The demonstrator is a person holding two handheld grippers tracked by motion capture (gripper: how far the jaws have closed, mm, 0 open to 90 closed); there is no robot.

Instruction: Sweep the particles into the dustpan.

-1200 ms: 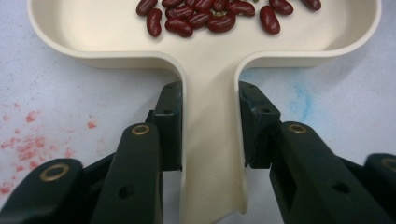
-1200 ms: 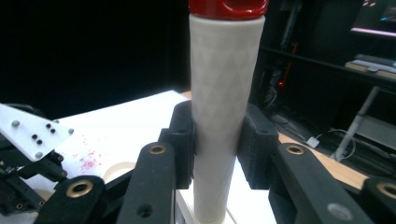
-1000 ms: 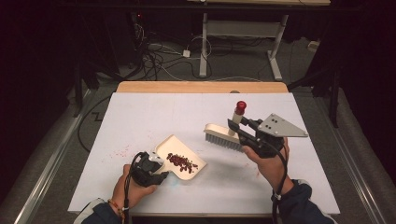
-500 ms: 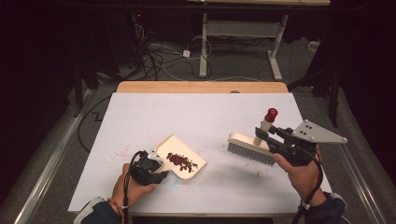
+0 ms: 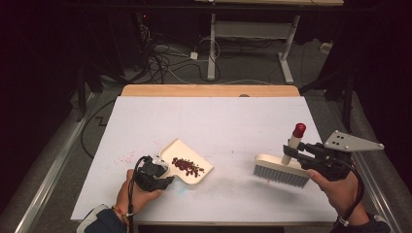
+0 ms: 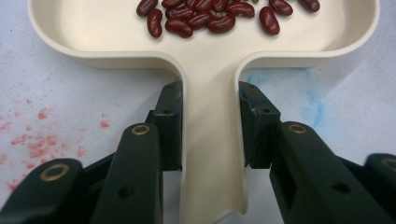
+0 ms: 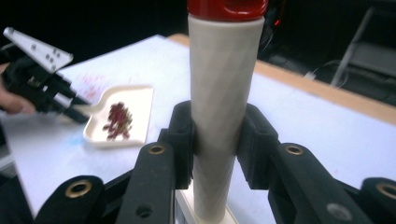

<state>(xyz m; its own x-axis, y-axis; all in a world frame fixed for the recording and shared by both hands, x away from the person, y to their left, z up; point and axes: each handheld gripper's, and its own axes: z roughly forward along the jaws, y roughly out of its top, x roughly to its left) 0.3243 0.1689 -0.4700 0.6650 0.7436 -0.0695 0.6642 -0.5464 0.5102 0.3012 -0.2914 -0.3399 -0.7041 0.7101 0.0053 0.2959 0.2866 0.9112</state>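
This is looking like a lab or test room set up for recording — not a home or a kitchen. A white sheet-covered work table with a pale wooden far edge (image 5: 209, 91) is standing under bright light while everything around it is lying in darkness. Behind it, a tangle of black and white cables (image 5: 165, 60) is trailing across a grey carpeted floor (image 5: 252, 68), running to a small white power adapter (image 5: 194, 55). A white metal-legged desk frame (image 5: 252, 34) is standing at the back — plain, adjustable office or bench furniture. A silver metal rail (image 5: 48, 174) is running along the left side.
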